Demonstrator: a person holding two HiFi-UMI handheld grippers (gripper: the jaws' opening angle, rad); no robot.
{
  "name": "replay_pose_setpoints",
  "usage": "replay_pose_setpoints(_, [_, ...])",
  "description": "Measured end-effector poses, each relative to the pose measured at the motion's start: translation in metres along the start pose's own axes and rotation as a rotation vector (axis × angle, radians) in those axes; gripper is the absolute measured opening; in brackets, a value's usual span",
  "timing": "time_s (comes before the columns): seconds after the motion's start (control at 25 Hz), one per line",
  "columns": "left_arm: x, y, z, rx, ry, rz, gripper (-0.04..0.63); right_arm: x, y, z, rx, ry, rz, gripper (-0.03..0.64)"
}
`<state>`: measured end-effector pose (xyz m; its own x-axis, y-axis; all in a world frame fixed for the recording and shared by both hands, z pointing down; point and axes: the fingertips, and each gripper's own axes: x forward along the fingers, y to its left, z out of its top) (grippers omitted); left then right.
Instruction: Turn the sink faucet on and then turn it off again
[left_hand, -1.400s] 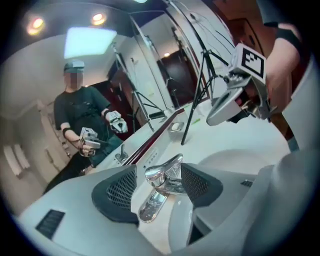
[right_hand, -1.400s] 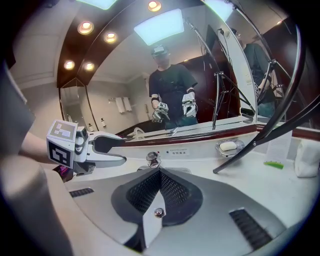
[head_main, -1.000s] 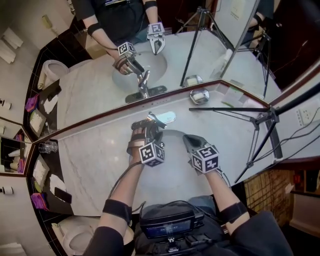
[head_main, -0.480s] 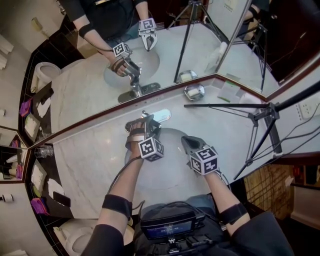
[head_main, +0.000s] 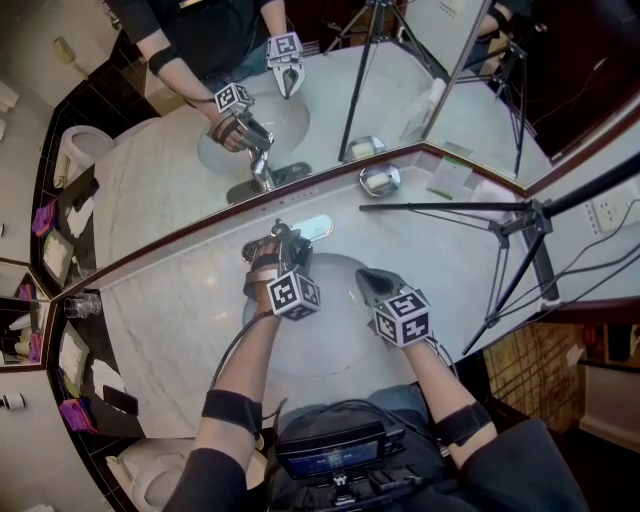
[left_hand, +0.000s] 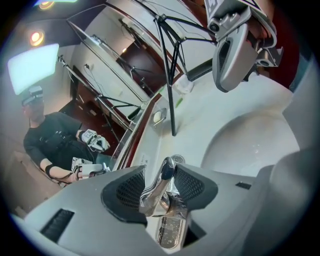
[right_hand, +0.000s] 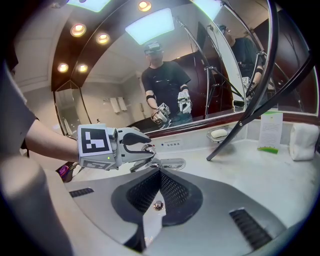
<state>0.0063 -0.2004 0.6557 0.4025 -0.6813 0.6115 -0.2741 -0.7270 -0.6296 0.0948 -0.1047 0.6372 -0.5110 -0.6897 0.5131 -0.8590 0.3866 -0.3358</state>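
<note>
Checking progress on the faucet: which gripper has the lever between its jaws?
The left gripper: its jaws have just been closing on the faucet lever; the right gripper is shut and empty.

Shiny silver faucet (left_hand: 161, 186), white grey-veined marble counter (head_main: 165, 310), white basin (left_hand: 250, 140), black tripod (head_main: 450, 207).

Tripod leg (head_main: 440, 207), seemingly low, near faucet (head_main: 315, 229)

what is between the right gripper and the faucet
Just the bare sink basin and its drain, before the faucet; the right gripper view shows it.
</note>
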Motion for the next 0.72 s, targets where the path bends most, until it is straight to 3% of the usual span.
replay_pose_setpoints(0.36, [0.004, 0.002, -0.006, -0.089, -0.032, -0.040, 0.170, -0.003, -0.002, -0.001, 0.006, 0.002, -0.007, 0.020])
replay_pose_setpoints(0.72, [-0.002, 0.028, -0.014, -0.246, -0.058, -0.042, 0.170, 0.001, 0.002, 0.002, 0.003, 0.001, 0.004, 0.020])
